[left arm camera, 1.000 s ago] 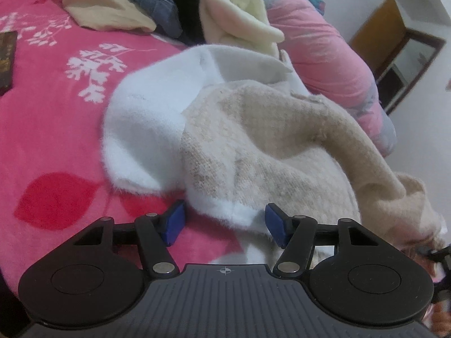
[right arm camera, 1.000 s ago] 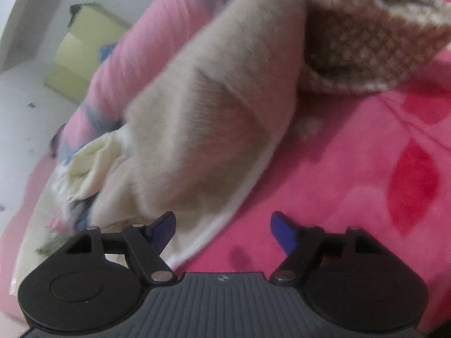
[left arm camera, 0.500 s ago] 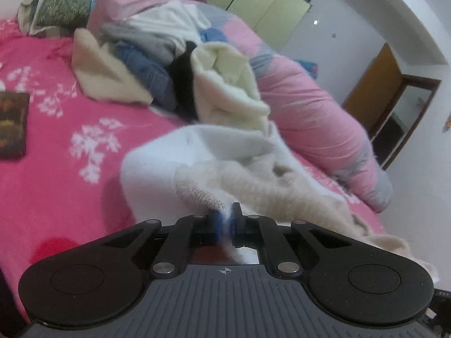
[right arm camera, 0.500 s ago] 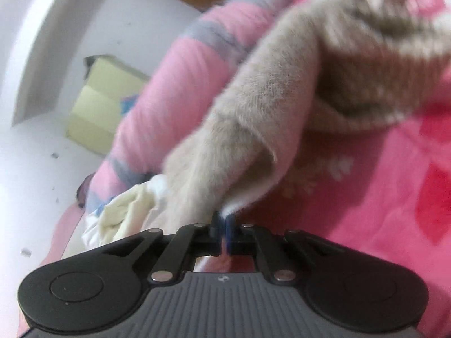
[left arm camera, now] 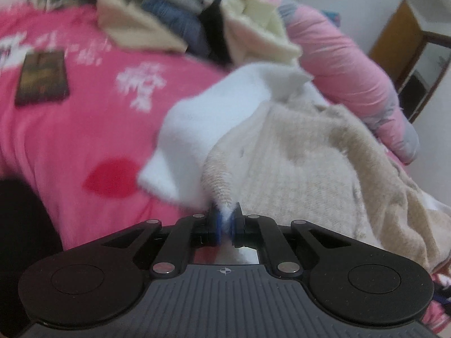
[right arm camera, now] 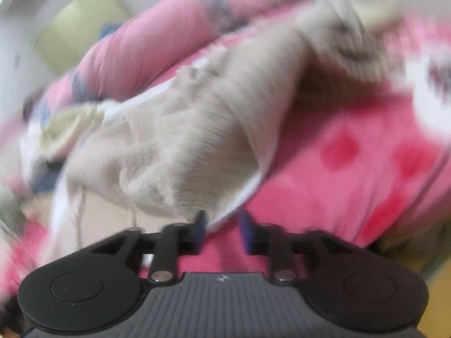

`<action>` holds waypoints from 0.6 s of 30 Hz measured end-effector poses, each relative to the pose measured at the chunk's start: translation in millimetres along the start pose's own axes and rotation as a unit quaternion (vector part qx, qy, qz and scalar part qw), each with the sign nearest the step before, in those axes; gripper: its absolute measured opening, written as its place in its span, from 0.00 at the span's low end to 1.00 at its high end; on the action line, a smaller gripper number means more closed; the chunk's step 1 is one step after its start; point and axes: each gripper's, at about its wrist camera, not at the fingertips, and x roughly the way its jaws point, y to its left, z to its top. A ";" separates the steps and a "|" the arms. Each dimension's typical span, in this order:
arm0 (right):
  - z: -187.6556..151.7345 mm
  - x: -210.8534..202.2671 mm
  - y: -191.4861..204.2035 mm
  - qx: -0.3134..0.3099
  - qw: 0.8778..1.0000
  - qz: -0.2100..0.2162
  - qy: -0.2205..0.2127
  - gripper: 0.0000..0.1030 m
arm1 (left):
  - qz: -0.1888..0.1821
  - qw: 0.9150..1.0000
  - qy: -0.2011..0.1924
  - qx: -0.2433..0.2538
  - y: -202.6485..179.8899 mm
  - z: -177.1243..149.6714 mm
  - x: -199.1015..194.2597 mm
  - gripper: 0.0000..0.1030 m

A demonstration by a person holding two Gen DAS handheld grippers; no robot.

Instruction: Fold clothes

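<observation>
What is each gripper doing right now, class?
Left gripper: closed on the beige fleece garment.
Right gripper: open, garment edge between its fingers, not clamped.

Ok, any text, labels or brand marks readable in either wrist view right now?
None readable.
Dark flat rectangle on the pink bedspread: its surface is too blurred to tell if it carries print.
Beige fleece garment: no tag or label visible.
Right wrist view: motion-blurred throughout, nothing legible.
</observation>
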 end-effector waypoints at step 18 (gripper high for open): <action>-8.7 66.1 250.5 -0.333 0.925 0.183 0.008 0.62 | -0.076 0.991 -0.032 0.105 0.2 -12.9 -32.6 0.44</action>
